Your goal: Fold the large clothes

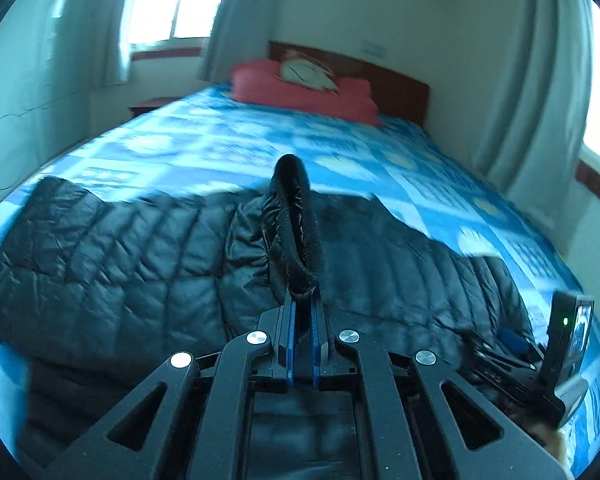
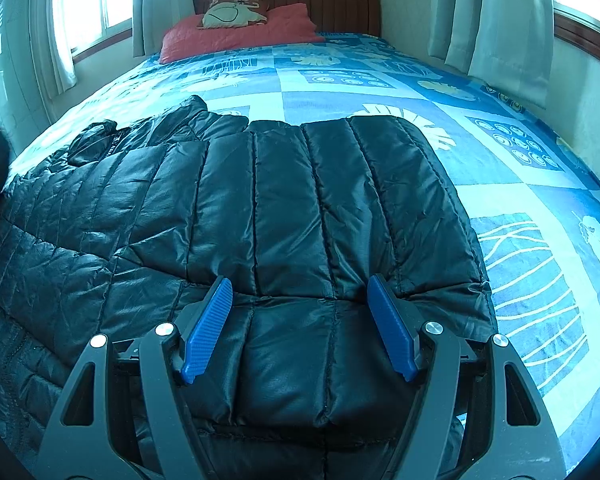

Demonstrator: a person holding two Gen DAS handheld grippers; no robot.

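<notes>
The left gripper (image 1: 303,300) has its blue pads (image 1: 289,332) pinched tight on a black cuff (image 1: 298,224), which stands up from the fingers. Below it the black puffer jacket (image 1: 112,248) lies spread on the bed (image 1: 228,132), over its blue patterned cover. The right gripper (image 2: 300,286) hovers just above the jacket (image 2: 284,200) with its fingers (image 2: 206,330) spread wide, holding nothing. A red pillow (image 2: 240,36) lies at the headboard (image 2: 332,4).
</notes>
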